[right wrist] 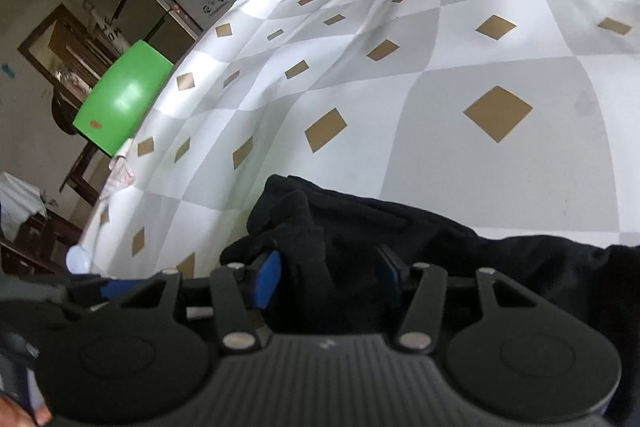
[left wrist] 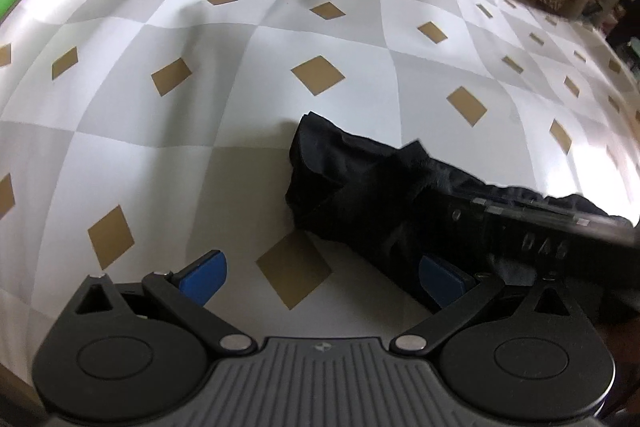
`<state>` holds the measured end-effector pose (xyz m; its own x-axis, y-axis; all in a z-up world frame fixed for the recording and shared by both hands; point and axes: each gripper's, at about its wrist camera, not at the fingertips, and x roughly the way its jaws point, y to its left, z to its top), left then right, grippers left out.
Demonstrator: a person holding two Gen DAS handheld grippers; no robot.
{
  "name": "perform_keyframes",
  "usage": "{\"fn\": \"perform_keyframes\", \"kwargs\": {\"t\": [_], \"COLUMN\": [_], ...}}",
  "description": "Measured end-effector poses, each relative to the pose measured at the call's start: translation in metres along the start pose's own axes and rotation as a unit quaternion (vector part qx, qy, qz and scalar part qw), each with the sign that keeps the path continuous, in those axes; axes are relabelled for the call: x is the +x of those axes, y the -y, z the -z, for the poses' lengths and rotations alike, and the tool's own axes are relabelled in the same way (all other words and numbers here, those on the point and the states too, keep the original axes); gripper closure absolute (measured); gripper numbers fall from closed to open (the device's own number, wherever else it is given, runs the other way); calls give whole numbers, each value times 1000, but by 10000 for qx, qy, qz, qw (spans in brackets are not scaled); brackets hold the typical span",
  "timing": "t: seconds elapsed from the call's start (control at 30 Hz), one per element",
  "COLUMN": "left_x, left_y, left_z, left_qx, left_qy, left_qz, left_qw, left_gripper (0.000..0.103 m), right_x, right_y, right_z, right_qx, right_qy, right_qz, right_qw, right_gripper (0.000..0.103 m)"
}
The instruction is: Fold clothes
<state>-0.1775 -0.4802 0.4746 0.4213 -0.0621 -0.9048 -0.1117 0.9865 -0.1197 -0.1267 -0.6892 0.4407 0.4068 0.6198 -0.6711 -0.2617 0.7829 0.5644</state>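
So I'm at the fold-the-clothes thing, two grippers, one black garment (left wrist: 360, 179) on the checkered tablecloth (left wrist: 240, 67).

My right gripper (right wrist: 328, 279) has a bunched wad of the black cloth sitting between its blue pads, jaws about half closed around it, so I'd call that a grip. In the right wrist view the rest of the fabric trails off toward 3 o'clock, running along the bottom of the picture.

My left gripper (left wrist: 324, 279) has its jaws spread wide with nothing between them, just bare tablecloth showing in the gap. Its right pad (left wrist: 440, 279) sits right against the edge of the cloth, can't tell if it's actually touching.

The bit that matters: from the left jaws the garment lies up at about 1 o'clock, and its long axis runs roughly from 11 o'clock down to 4 o'clock, slanted across that view. The free bunched end is the far one at 12 to 1. The right hand is clearly the nearer one, it's already on it. My guess is the left has to swing toward 1 o'clock to catch that loose end.
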Motion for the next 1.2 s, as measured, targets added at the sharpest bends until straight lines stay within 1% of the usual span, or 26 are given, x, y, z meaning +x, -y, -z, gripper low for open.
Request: {"fn": "perform_keyframes", "kwargs": {"t": [0.1,0.3,0.37,0.47,0.63,0.73,0.8,0.9,0.97,1.03,1.07,1.13,1.2], "left_x": [-1,3,7,11,18,23,26,30,34,37,38,39,40], "left_y": [0,-2,-1,0,-9,-7,-4,1,3,-1,-6,-17,-28], "left_z": [0,-2,-2,-4,-7,-8,-9,-9,-9,-10,-11,-12,-15], "left_qx": [50,2,7,-37,-394,-434,-387,-228,-95,-122,-272,-590,-1029], "left_qy": [134,355,399,456,415,354,319,203,120,92,87,78,61], "left_qz": [-105,-152,-200,-334,-260,-254,-284,-442,-616,-758,-750,-717,-545], "left_qw": [9998,9993,9990,9984,9980,9981,9983,9986,9980,9970,9968,9956,9932], "left_gripper": [0,1,7,8,8,8,8,8,8,8,8,8,8], "right_x": [0,-2,-5,-9,-17,-20,-23,-21,-20,-20,-19,-18,-16], "right_y": [8,19,23,30,40,46,49,45,35,20,13,4,-6], "right_z": [-3,-9,-11,-15,-21,-24,-26,-29,-31,-31,-31,-30,-28], "right_qx": [321,627,751,939,1044,1164,1135,814,264,-494,-859,-1342,-1813], "right_qy": [-42,-6,76,247,532,663,703,462,299,164,102,44,19], "right_qz": [-180,-263,-248,-143,185,295,394,363,456,683,791,895,1055], "right_qw": [9993,9977,9968,9952,9929,9905,9903,9950,9982,9963,9931,9869,9778], "right_gripper": [53,53,53,53,53,53,53,53,52,51,51,51,50]}}
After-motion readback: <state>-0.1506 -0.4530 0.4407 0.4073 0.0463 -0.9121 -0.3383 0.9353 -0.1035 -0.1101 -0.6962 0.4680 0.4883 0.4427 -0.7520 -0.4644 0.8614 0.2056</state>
